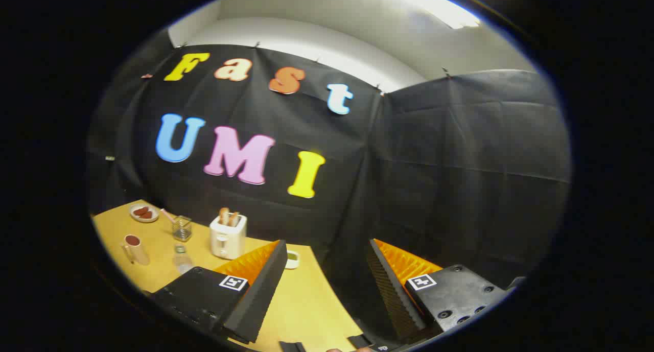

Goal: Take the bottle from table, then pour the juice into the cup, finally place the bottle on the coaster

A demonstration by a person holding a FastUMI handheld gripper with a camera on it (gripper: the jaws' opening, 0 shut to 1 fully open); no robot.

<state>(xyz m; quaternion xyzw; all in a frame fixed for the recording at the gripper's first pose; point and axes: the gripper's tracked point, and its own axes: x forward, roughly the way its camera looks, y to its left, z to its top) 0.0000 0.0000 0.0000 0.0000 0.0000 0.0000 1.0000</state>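
My gripper (pixel 326 247) is open, held high and tilted, with nothing between its fingers. Well beyond and to the left of the left finger (pixel 255 290), a small clear bottle (pixel 182 260) stands upright on the yellow table (pixel 301 311). A pale cup (pixel 135 249) with dark contents stands further left of the bottle. A small white round coaster (pixel 292 259) lies on the table right beside the left fingertip, partly hidden by it.
A white toaster (pixel 228 235) with bread slices stands behind the bottle. Beside it is a clear glass holder (pixel 182 228) with a stick in it. A small plate (pixel 144 212) with brown pieces is at the far corner. Black cloth walls close the table's back and right.
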